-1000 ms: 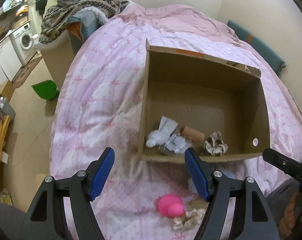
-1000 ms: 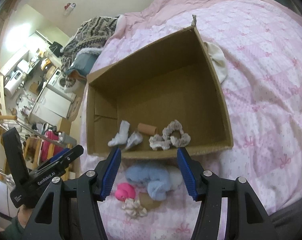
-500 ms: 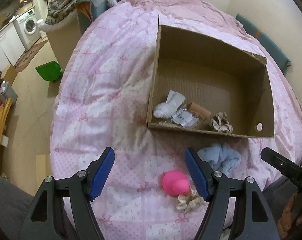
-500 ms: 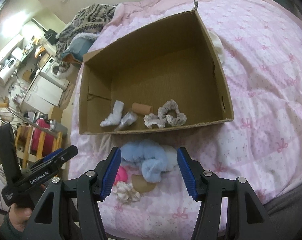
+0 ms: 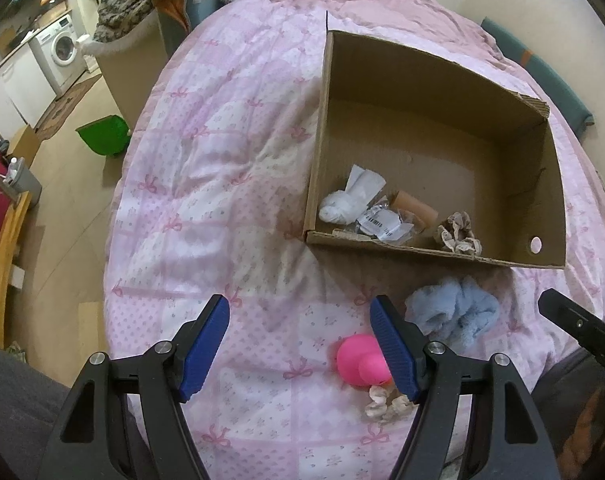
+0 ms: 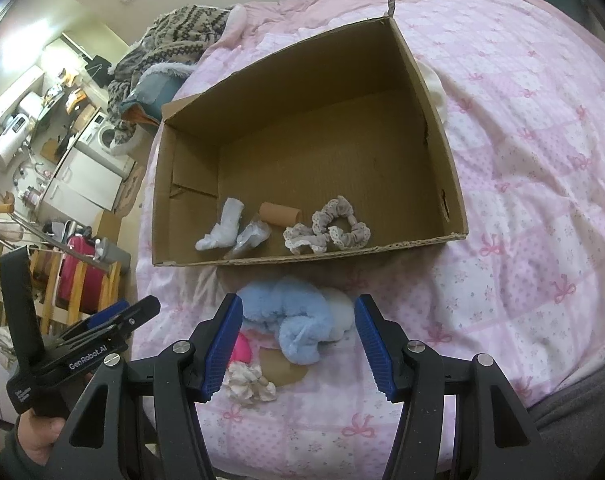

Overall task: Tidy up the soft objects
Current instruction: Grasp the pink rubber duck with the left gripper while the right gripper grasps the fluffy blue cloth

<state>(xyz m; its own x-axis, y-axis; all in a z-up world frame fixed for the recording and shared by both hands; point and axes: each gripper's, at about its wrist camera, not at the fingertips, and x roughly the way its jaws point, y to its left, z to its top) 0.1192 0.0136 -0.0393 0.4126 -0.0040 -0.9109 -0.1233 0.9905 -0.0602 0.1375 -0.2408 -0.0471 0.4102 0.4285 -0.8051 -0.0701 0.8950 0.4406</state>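
An open cardboard box lies on the pink quilt. Inside it are a white sock, a clear packet, a tan roll and beige scrunchies. In front of the box lie a fluffy blue cloth, a pink rubber toy and a cream scrunchie. My left gripper hangs open above the quilt, left of the pink toy. My right gripper stands open over the blue cloth, holding nothing.
The pink quilt covers a bed. A patterned blanket heap lies at its far end. Left of the bed are a green bin, a washing machine, a wooden chair and a red case.
Both views have tilted downward, so the box now sits higher in the pictures. The blue cloth, pink toy and cream scrunchie show more fully. Neither gripper's jaws changed.
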